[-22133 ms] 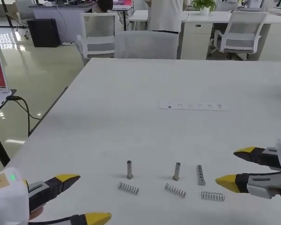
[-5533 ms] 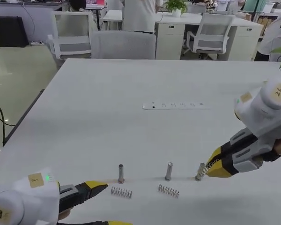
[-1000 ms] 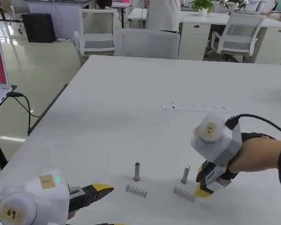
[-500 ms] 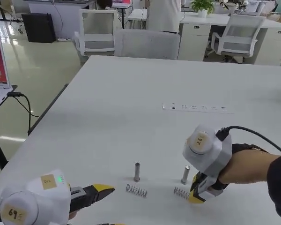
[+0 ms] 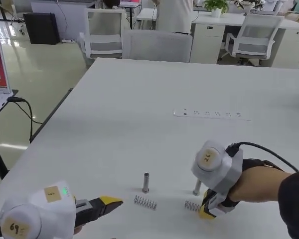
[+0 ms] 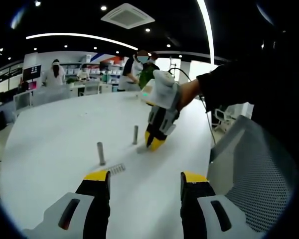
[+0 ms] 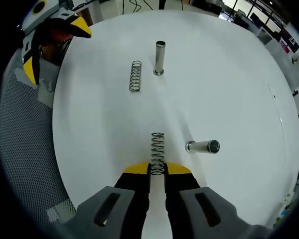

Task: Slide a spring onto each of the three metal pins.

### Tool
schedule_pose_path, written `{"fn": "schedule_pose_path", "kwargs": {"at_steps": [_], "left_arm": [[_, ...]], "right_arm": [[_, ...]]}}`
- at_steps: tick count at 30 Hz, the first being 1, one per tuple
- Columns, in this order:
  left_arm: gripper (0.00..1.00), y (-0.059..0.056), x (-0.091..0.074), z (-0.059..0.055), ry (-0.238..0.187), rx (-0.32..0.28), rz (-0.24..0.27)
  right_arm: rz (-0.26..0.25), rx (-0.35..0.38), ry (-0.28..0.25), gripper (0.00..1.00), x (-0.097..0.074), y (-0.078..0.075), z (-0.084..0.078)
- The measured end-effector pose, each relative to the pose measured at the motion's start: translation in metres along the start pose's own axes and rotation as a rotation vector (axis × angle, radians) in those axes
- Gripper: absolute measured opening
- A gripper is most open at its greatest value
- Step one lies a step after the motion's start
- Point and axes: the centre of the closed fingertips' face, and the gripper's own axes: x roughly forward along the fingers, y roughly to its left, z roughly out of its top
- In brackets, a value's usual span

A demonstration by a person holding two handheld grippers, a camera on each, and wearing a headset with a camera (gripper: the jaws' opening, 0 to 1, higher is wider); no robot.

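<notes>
Two upright metal pins stand on the white table [image 5: 139, 129]: the left pin [image 5: 146, 182] [image 7: 160, 58] and the middle pin [image 5: 197, 187] [image 7: 203, 147]. A loose spring [image 5: 145, 202] [image 7: 135, 75] lies in front of the left pin. A second spring [image 5: 191, 205] [image 7: 157, 147] lies flat beside the middle pin, and my right gripper [image 5: 205, 213] [image 7: 157, 170] points down with its yellow tips closed on that spring's near end. My left gripper [image 5: 107, 216] [image 6: 145, 177] is open at the table's near left, holding nothing, and its own view takes in the right gripper [image 6: 156, 142].
A white power strip [image 5: 212, 114] lies flat mid-table beyond the pins. The table's left edge [image 5: 55, 112] drops to the floor. Office chairs [image 5: 157, 46] stand at the far edge. The right gripper's cable [image 5: 259, 148] arcs over the person's hand.
The right gripper has come down and slightly left onto the spring beside the middle pin, its tips now around the spring's end. The left gripper has stayed put.
</notes>
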Motion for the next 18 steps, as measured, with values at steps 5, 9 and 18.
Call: {"fn": "schedule_pose_path", "kwargs": {"at_steps": [5,9,18], "left_arm": [[0.51,-0.003,0.002,0.000,0.002,0.001,-0.007],[0.51,-0.006,0.003,-0.001,0.016,0.012,-0.017],[0.51,-0.015,0.001,0.020,0.026,0.075,-0.005]], "right_arm": [[-0.010,-0.009,-0.006,0.08,0.000,0.001,0.000],[-0.014,-0.006,-0.011,0.08,0.000,0.001,0.000],[-0.004,-0.004,-0.029,0.07,0.001,0.001,0.001]]}}
